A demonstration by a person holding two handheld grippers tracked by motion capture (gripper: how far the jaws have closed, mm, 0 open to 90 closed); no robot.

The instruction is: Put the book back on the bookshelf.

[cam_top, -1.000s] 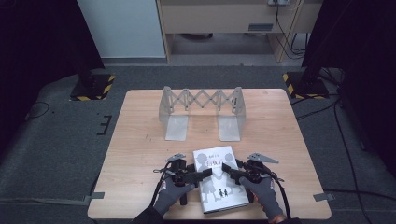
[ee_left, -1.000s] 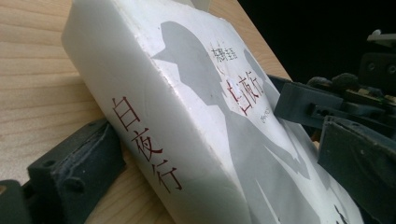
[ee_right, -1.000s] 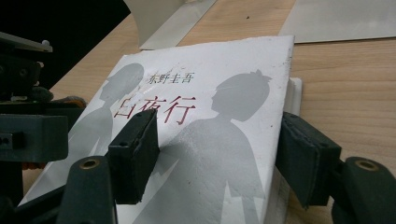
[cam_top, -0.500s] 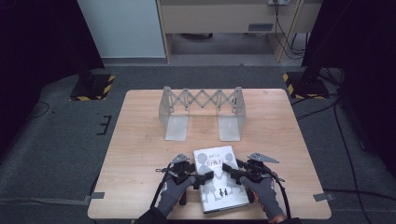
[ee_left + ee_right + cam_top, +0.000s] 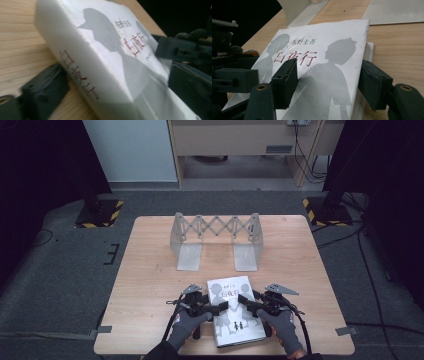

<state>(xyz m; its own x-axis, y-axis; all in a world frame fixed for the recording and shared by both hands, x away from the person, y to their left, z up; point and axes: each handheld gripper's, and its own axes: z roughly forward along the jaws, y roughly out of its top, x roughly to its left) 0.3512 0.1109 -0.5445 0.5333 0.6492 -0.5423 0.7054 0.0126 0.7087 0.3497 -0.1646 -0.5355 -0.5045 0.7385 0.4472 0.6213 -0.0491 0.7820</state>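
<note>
Desk [image 5: 150,270]: light wood, sitting at frame centre in the high view, on grey carpet [image 5: 60,285]. Dark curtains are hanging at the upper left and upper right. Two black stands with yellow-black striped bases [image 5: 97,215] are standing at the far corners, and cables are trailing over the floor at the right. A pale cabinet [image 5: 240,140] is showing at top centre.

Rack [image 5: 216,240]: pale grey, with a scissor-lattice back and two flat feet, standing upright at upper centre of the desk, well apart from the book.

Book [image 5: 234,315]: white cover with grey silhouettes and red characters, lying at lower centre of the desk near the front edge, between the two grippers.

Left gripper [image 5: 216,308]: held in a gloved hand [image 5: 187,330] at lower left of the book. Its jaws are standing open, straddling the book's spine edge, one on the desk and one over the cover.

Right gripper [image 5: 246,302]: held in a gloved hand [image 5: 282,327] at lower right of the book. Its jaws are standing open, one over the cover and one beside the page edge.
</note>
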